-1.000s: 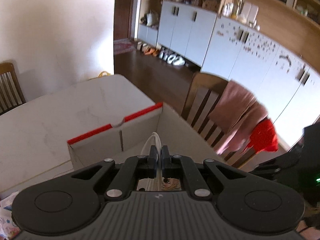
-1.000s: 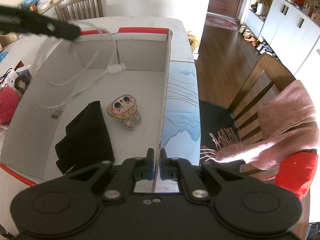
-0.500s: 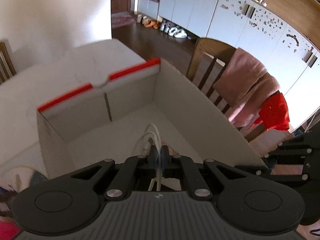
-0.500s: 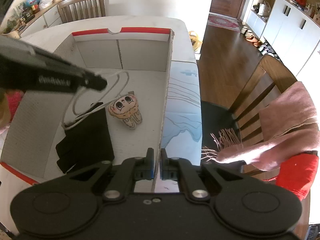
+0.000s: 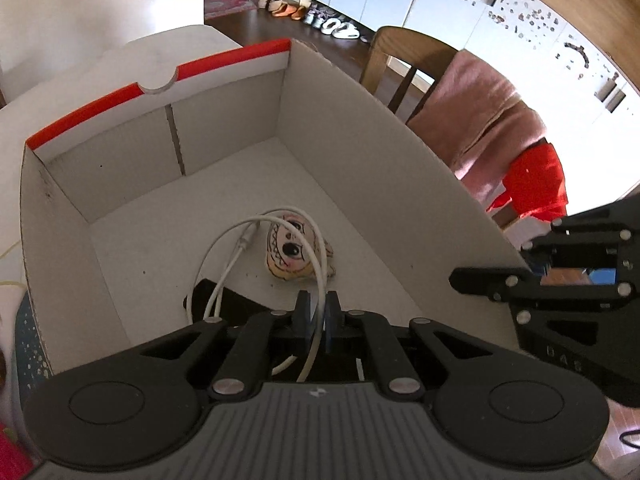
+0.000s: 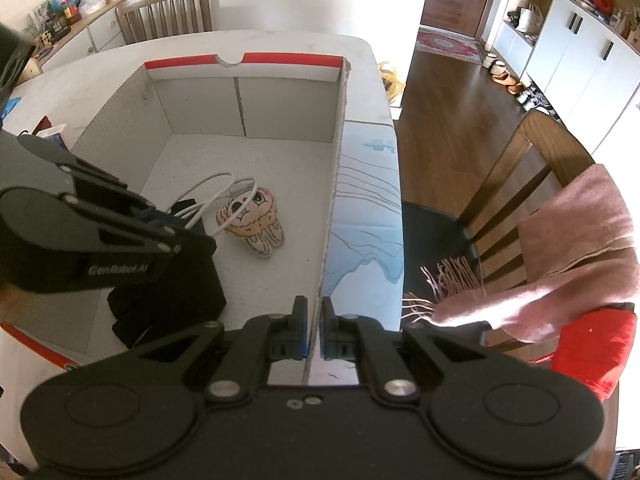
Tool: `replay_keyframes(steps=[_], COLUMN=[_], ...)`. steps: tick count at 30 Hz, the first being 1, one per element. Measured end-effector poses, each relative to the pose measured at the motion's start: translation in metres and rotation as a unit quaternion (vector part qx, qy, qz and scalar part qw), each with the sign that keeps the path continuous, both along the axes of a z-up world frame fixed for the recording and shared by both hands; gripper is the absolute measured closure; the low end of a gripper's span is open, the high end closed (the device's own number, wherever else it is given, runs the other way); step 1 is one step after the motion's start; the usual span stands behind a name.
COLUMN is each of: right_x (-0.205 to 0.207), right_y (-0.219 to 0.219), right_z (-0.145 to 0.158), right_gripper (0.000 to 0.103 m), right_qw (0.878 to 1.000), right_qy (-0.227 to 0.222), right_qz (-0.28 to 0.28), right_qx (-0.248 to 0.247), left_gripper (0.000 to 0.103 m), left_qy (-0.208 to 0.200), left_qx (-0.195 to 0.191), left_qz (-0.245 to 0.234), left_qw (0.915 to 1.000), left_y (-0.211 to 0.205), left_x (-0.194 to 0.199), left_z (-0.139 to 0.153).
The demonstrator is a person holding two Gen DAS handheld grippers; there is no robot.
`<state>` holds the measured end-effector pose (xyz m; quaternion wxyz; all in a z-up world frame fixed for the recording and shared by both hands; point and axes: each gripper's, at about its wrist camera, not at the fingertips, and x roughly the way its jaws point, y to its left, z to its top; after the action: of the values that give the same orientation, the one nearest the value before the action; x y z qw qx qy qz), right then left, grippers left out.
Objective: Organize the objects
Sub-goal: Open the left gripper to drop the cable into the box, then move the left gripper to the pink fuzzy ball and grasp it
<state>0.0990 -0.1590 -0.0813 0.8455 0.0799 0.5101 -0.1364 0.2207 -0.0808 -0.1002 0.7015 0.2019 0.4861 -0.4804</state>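
A white cardboard box with a red rim (image 5: 224, 60) (image 6: 280, 58) stands on the table. On its floor lie a cartoon plush toy (image 5: 288, 252) (image 6: 256, 216) and a black cloth (image 5: 224, 300) (image 6: 168, 296). My left gripper (image 5: 319, 308) (image 6: 176, 236) is low inside the box. Its jaws are opening, and the white cable (image 5: 224, 272) (image 6: 208, 184) runs loosely between them, its loop draped over the toy. My right gripper (image 6: 315, 312) (image 5: 532, 276) is shut on the box's right wall.
A wooden chair (image 6: 532, 148) to the right of the table carries a pink fringed scarf (image 6: 580, 236) and a red garment (image 6: 592, 344). A blue-printed box flap (image 6: 368, 208) lies outside the right wall. Another chair (image 6: 168, 8) stands beyond the table.
My left gripper sank into the box with the cable, and the loop now rests over the toy and cloth. Its jaws have parted slightly. The right gripper has kept still.
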Motion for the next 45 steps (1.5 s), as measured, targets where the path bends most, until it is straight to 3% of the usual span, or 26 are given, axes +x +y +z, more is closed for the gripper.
replay_keyframes(steps=[9,17,20,22,24,30,33,38,40,44,45], right_x=[0.0,0.0,0.0,0.001,0.0,0.001,0.001,0.002,0.002,0.002,0.002], right_y=[0.0,0.002,0.002,0.003,0.003,0.003,0.004,0.003,0.003,0.003,0.003], right_z=[0.0,-0.001,-0.001,0.0,0.0,0.0,0.0,-0.001,-0.001,-0.001,-0.001], right_gripper=[0.099,0.099,0.099,0.099,0.099,0.099,0.099,0.099,0.099,0.099,0.099], right_qw=[1.0,1.0,1.0,1.0,1.0,1.0,1.0,1.0,1.0,1.0,1.0], right_qy=[0.003,0.008,0.009,0.011,0.011,0.014,0.016,0.019,0.019,0.02,0.02], right_qz=[0.003,0.005,0.006,0.007,0.007,0.008,0.009,0.009,0.009,0.009,0.009], right_qx=[-0.004,-0.008,-0.008,-0.01,-0.01,-0.01,-0.012,-0.009,-0.01,-0.01,-0.01], left_gripper=[0.093,0.091,0.077,0.058,0.048,0.035,0.033,0.024,0.018,0.015,0.008], left_qy=[-0.015,-0.024,-0.034,-0.04,-0.045,-0.059,-0.066,-0.078,-0.081,-0.094,-0.093], left_qx=[-0.008,-0.04,-0.053,-0.061,-0.076,-0.102,-0.109,-0.112,-0.107,-0.085,-0.081], left_qz=[0.006,0.012,0.019,0.023,0.029,0.061,0.085,0.145,0.17,0.213,0.219], left_qw=[0.9998,0.9989,0.9978,0.997,0.9956,0.9912,0.9882,0.98,0.9762,0.9687,0.9679], left_y=[0.019,0.042,0.053,0.061,0.072,0.112,0.135,0.181,0.199,0.228,0.233], left_x=[-0.007,-0.014,-0.017,-0.018,-0.019,-0.014,-0.009,0.008,0.017,0.037,0.042], left_z=[0.009,0.035,0.048,0.057,0.067,0.091,0.099,0.105,0.104,0.095,0.091])
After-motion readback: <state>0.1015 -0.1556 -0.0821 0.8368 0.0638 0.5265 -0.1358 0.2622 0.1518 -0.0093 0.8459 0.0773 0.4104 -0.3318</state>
